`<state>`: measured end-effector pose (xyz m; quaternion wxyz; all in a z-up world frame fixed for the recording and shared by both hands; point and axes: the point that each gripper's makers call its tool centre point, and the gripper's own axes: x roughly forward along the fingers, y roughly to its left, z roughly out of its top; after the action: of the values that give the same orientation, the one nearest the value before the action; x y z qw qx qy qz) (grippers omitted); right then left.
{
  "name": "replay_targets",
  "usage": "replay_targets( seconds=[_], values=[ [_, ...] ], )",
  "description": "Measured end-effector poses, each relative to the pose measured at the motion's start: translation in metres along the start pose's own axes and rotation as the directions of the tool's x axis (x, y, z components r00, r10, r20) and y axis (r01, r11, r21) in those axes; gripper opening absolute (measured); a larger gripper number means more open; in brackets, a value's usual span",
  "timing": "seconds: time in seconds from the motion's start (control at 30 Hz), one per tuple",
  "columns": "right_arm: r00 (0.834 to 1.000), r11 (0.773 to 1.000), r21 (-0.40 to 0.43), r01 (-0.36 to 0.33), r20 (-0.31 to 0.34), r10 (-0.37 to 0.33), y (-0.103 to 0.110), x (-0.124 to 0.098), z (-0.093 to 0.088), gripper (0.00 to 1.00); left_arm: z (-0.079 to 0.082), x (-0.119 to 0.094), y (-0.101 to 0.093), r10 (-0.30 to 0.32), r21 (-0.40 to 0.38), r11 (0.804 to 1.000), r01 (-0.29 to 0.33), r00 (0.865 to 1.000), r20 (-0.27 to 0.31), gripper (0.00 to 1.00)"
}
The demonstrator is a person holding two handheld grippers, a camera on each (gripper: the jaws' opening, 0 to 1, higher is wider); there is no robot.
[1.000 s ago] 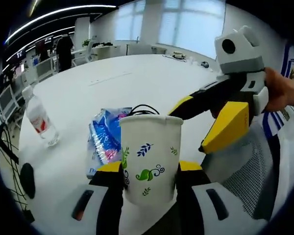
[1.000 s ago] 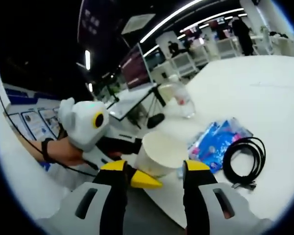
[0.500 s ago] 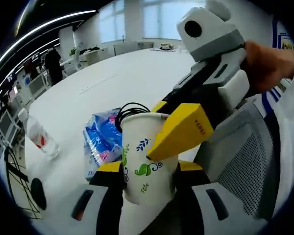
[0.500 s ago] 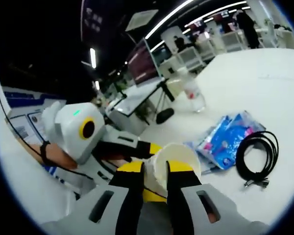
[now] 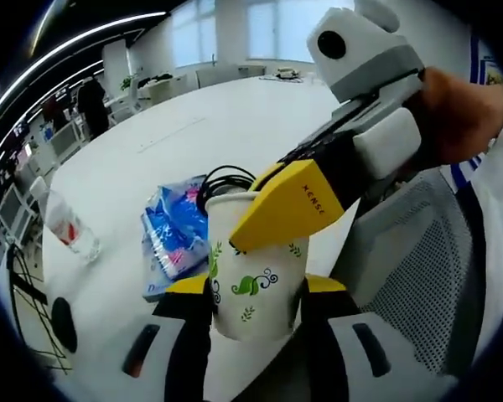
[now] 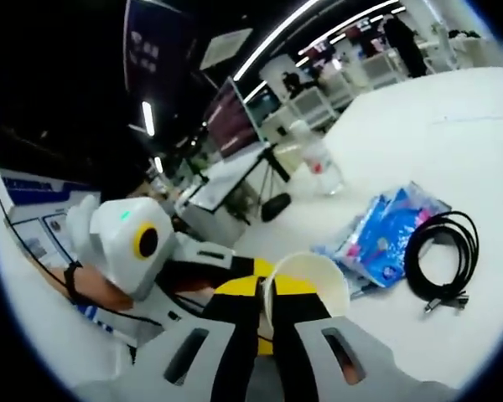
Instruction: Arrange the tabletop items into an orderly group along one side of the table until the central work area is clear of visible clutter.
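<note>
A white paper cup with a green and blue leaf print stands upright between the jaws of my left gripper, which is shut on its lower wall. My right gripper reaches in from the right, one yellow jaw lying across the cup's rim. In the right gripper view my right gripper is shut on the near wall of the cup, just below the rim. Behind the cup on the white table lie a blue packet and a coiled black cable.
A clear water bottle with a red label stands near the table's left edge. The packet, the cable and the bottle lie beyond the cup. A grey mesh chair sits at the right. A hand holds the right gripper.
My right gripper came in from the right with its jaws apart and has shut on the cup's rim. The left gripper has kept its hold on the cup.
</note>
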<state>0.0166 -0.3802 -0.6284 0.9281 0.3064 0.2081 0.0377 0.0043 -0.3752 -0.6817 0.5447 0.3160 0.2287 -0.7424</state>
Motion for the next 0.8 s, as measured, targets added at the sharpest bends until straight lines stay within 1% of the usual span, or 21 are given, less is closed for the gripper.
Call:
replay_targets(
  seconds=[0.03, 0.07, 0.1, 0.13, 0.17, 0.2, 0.23, 0.27, 0.33, 0.4, 0.5, 0.53, 0.57, 0.6, 0.67, 0.73, 0.8],
  values=[
    [1.000, 1.000, -0.004, 0.004, -0.003, -0.004, -0.001, 0.000, 0.000, 0.00, -0.001, 0.000, 0.002, 0.009, -0.005, 1.000, -0.009, 1.000, -0.002, 0.37],
    [1.000, 1.000, -0.012, 0.022, -0.001, -0.022, -0.005, -0.001, 0.000, 0.00, -0.003, 0.001, 0.005, 0.015, -0.019, 1.000, -0.015, 1.000, -0.009, 0.36],
    [1.000, 1.000, -0.007, 0.022, -0.003, -0.022, -0.006, -0.002, 0.000, 0.00, -0.005, 0.001, 0.004, 0.004, -0.030, 1.000, -0.005, 1.000, -0.014, 0.37],
    [0.999, 0.999, 0.000, 0.041, -0.001, -0.041, -0.011, -0.003, 0.000, 0.00, -0.007, 0.001, 0.005, 0.010, -0.033, 0.999, -0.010, 1.000, -0.019, 0.36],
    [0.998, 0.998, -0.008, 0.055, -0.007, -0.055, -0.014, -0.004, 0.000, 0.00, -0.008, 0.001, 0.006, 0.022, -0.033, 0.999, -0.023, 0.999, -0.024, 0.37],
    [0.997, 0.997, -0.036, 0.073, -0.019, -0.073, -0.018, -0.006, -0.001, 0.00, -0.009, 0.001, 0.006, 0.026, -0.037, 0.999, -0.027, 0.999, -0.027, 0.38],
    [0.997, 0.996, -0.041, 0.078, -0.022, -0.079, -0.020, -0.007, -0.001, 0.00, -0.010, 0.000, 0.007, 0.026, -0.048, 0.998, -0.028, 0.999, -0.028, 0.40],
    [0.997, 0.996, -0.039, 0.080, -0.017, -0.081, -0.020, -0.007, 0.001, 0.00, -0.011, -0.001, 0.008, 0.030, -0.064, 0.997, -0.031, 0.999, -0.024, 0.41],
    [0.996, 0.996, -0.037, 0.085, -0.005, -0.086, -0.021, -0.010, 0.003, 0.00, -0.009, -0.002, 0.008, 0.026, -0.129, 0.991, -0.026, 1.000, 0.004, 0.42],
    [0.995, 0.994, -0.047, 0.103, 0.000, -0.104, -0.023, -0.014, 0.003, 0.00, -0.009, -0.006, 0.011, 0.032, -0.189, 0.982, -0.027, 0.999, 0.023, 0.43],
    [0.992, 0.991, -0.048, 0.128, -0.006, -0.129, -0.028, -0.019, -0.002, 0.00, -0.012, -0.010, 0.016, 0.049, -0.254, 0.967, -0.036, 0.998, 0.043, 0.46],
    [0.991, 0.991, -0.042, 0.130, -0.006, -0.130, -0.029, -0.019, -0.003, 0.00, -0.013, -0.011, 0.018, 0.058, -0.266, 0.963, -0.044, 0.997, 0.045, 0.47],
    [0.993, 0.993, -0.015, 0.119, -0.003, -0.119, -0.029, -0.019, -0.004, 0.00, -0.016, -0.014, 0.022, 0.075, -0.284, 0.957, -0.060, 0.996, 0.041, 0.49],
    [0.995, 0.995, 0.006, 0.105, 0.000, -0.105, -0.028, -0.019, -0.005, 0.00, -0.019, -0.015, 0.023, 0.075, -0.285, 0.957, -0.061, 0.997, 0.036, 0.50],
    [0.994, 0.994, 0.005, 0.110, 0.007, -0.110, -0.030, -0.018, -0.005, 0.00, -0.022, -0.020, 0.027, 0.090, -0.308, 0.948, -0.075, 0.995, 0.035, 0.51],
    [0.993, 0.993, -0.006, 0.114, -0.001, -0.114, -0.031, -0.018, -0.006, 0.00, -0.022, -0.025, 0.031, 0.104, -0.354, 0.932, -0.079, 0.993, 0.053, 0.51],
    [0.993, 0.993, -0.013, 0.119, -0.001, -0.119, -0.031, -0.019, -0.005, 0.00, -0.023, -0.029, 0.036, 0.118, -0.381, 0.921, -0.086, 0.991, 0.062, 0.51]
  ],
)
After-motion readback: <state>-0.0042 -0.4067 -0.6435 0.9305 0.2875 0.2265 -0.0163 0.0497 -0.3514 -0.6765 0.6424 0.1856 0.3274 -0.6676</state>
